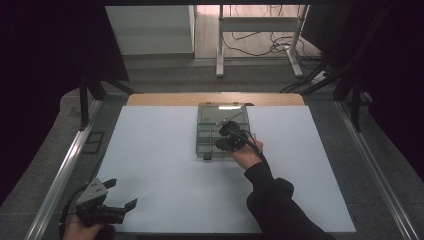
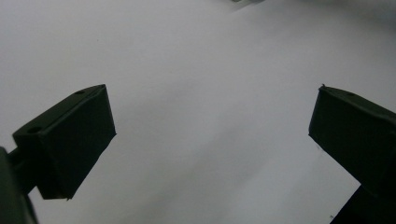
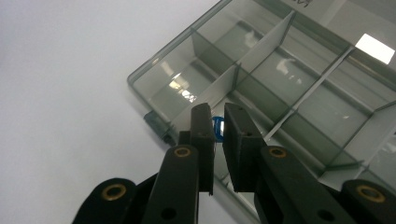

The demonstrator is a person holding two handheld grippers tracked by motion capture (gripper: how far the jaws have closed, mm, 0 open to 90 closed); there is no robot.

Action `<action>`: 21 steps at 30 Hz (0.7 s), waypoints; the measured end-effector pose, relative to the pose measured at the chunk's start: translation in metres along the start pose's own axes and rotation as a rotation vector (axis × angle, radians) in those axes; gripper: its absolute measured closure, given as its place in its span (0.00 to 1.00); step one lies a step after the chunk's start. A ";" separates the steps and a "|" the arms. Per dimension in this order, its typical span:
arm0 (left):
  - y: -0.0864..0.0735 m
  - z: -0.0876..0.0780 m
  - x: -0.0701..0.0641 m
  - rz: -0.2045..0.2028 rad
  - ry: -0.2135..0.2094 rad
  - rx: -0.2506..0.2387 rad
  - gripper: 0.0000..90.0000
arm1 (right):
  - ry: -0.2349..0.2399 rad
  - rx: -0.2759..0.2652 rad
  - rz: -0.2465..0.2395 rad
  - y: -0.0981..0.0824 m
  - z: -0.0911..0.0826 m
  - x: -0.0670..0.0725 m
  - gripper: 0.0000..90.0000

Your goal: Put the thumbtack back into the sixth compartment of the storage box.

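A clear plastic organizer box [image 1: 210, 142] with dividers lies on the white table [image 1: 165, 165], its lid open toward the far side. In the right gripper view the box [image 3: 280, 70] has several compartments that look bare. My right gripper [image 1: 223, 136] hangs over the box's near compartments. Its jaws [image 3: 217, 112] stand almost together, with a small blue ring [image 3: 217, 127] pinched between the tips. My left gripper [image 1: 121, 193] rests at the table's near left corner. In its own view the left gripper [image 2: 212, 107] is open over bare white surface.
A wooden strip [image 1: 215, 98] edges the table's far side. Metal rails [image 1: 65, 165] run along both sides. Beyond the table stand a white frame's legs [image 1: 220, 55] and floor cables [image 1: 280, 47]. A dark sleeve [image 1: 275, 200] crosses the near right part of the table.
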State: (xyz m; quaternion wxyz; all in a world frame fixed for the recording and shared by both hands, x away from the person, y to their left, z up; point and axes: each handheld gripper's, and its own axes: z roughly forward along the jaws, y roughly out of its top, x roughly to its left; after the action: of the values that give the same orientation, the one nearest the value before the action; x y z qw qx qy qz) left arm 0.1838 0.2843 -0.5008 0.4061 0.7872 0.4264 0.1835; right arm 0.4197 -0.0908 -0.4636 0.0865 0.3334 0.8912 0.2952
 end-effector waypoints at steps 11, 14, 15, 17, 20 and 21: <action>0.000 0.000 0.000 0.004 0.000 0.002 0.01 | -0.031 0.031 0.001 0.010 0.015 -0.003 0.90; 0.000 0.000 0.000 0.005 0.000 0.002 0.01 | -0.034 0.036 -0.007 0.011 0.019 -0.002 0.87; 0.000 0.000 0.000 0.005 0.000 0.002 0.01 | -0.036 0.030 -0.007 0.011 0.018 -0.002 0.86; 0.000 0.000 0.000 0.005 0.001 0.002 0.01 | -0.038 0.025 -0.008 0.011 0.017 -0.001 0.85; 0.000 0.000 0.000 0.005 0.001 0.002 0.01 | -0.039 0.023 -0.016 0.011 0.014 0.000 0.80; 0.000 0.000 0.000 0.006 0.001 0.002 0.01 | -0.036 0.023 -0.015 0.011 0.013 0.000 0.78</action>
State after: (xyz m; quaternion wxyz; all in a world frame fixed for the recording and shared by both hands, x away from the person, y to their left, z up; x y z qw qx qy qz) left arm 0.1838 0.2840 -0.5009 0.4045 0.7888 0.4245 0.1845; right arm 0.4300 -0.0781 -0.4674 0.1009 0.3330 0.8953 0.2782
